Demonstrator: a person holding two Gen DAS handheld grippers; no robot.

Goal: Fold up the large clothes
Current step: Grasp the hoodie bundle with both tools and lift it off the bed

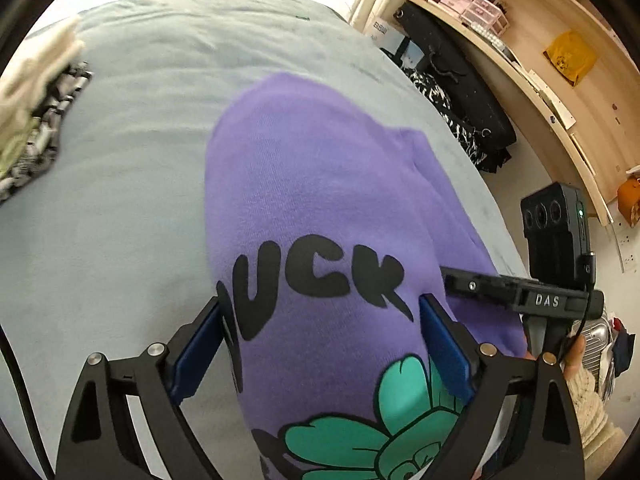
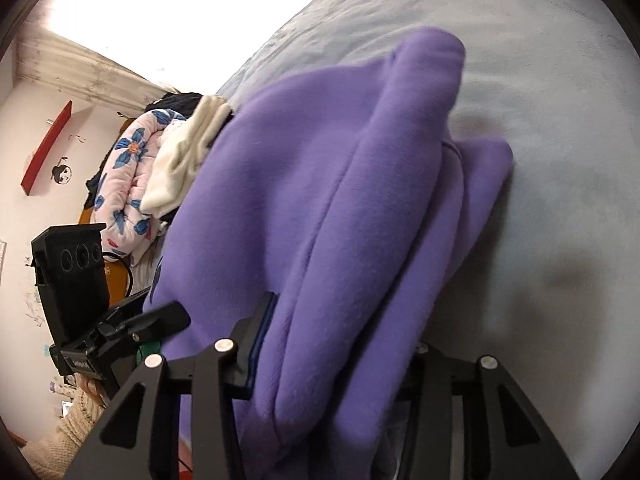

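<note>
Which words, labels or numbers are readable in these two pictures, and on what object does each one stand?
"UCK": black letters on the purple sweatshirt; the letter before them is partly hidden.
"DAS": white letters on the right gripper's black body.
White box by the shelf: print too small to read.
Label on the left gripper's body: too blurred.
</note>
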